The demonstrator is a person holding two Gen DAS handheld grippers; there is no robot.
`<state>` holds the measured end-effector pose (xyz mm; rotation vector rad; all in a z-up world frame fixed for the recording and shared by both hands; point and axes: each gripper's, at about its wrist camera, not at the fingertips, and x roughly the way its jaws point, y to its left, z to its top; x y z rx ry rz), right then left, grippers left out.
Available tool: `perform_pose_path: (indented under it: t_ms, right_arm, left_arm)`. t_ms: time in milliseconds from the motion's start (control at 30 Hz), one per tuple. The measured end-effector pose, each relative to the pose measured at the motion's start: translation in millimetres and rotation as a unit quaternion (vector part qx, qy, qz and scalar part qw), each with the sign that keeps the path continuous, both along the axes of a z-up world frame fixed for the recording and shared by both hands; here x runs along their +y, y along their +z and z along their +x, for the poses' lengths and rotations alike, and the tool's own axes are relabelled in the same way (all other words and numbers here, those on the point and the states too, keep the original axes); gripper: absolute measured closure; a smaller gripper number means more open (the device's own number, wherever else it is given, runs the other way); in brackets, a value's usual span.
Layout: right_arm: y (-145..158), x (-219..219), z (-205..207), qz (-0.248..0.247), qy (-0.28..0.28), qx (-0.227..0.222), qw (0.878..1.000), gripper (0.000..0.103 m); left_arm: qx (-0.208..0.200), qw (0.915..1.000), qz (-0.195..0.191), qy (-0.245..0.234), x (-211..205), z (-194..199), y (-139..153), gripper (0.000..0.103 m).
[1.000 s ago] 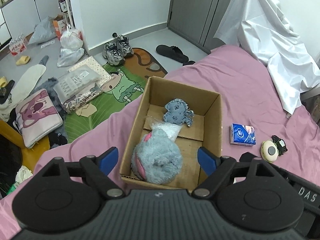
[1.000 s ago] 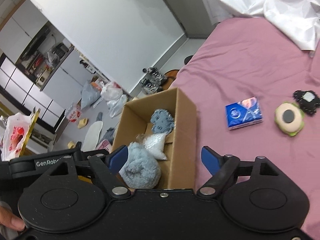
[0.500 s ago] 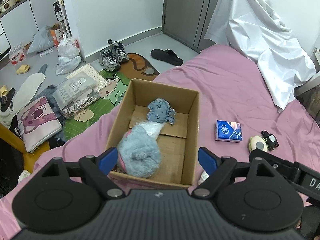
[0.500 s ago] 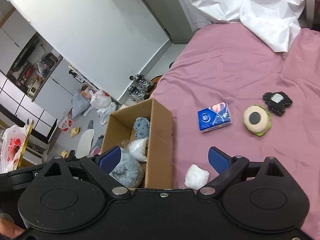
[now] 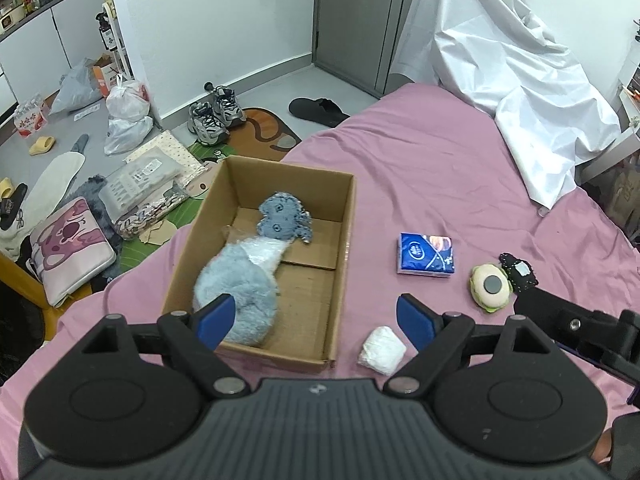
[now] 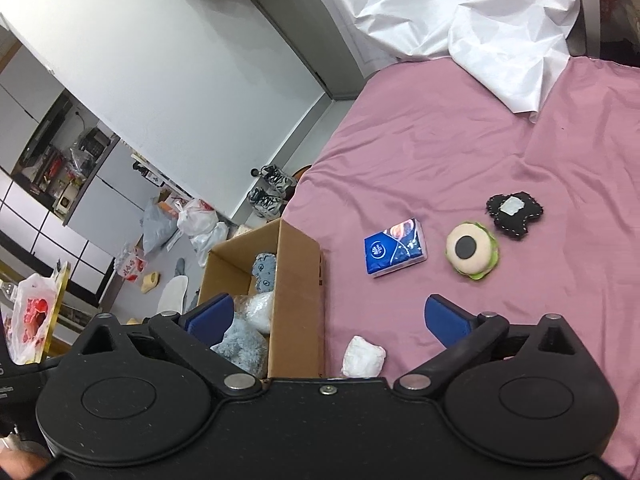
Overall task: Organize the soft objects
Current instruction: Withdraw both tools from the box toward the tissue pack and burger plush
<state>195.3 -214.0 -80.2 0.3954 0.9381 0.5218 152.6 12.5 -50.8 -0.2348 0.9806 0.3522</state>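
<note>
While both grippers gape empty, right (image 6: 328, 320) widening, fluffy grey-blue plush (image 5: 236, 300) fills the cardboard box (image 5: 344, 240)

Your open lane is the bare pink bedsheet (image 6: 460, 152) beyond the tissue pack (image 6: 395, 253); the cardboard box (image 6: 298, 300) wall blocks the left, the white wad (image 6: 363, 356) lies near.

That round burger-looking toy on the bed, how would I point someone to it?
Start at the pink bed sheet and find the open cardboard box. To its right lies a blue tissue pack, then the burger toy. It is the only round one, cream with a green rim and a dark disc on top, beside a flat black felt piece.
</note>
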Motion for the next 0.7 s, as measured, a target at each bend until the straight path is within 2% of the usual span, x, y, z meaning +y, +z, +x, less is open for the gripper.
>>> perform_pose_path:
  t_ms: [500, 700]
  right_arm:
    - [2.1, -41.9, 10.8, -0.003, -0.044, -0.001, 0.999, 0.0]
    - [3.5, -52.6, 14.4, 0.002, -0.045, -0.004, 0.999, 0.0]
  left_arm:
    - [-0.015, 0.9997, 0.007, -0.016, -37.3, 14.6, 6.0, 0.016]
    - [-0.014, 0.9998, 0.004, -0.016, -42.8, 22.5, 3.9, 0.016]
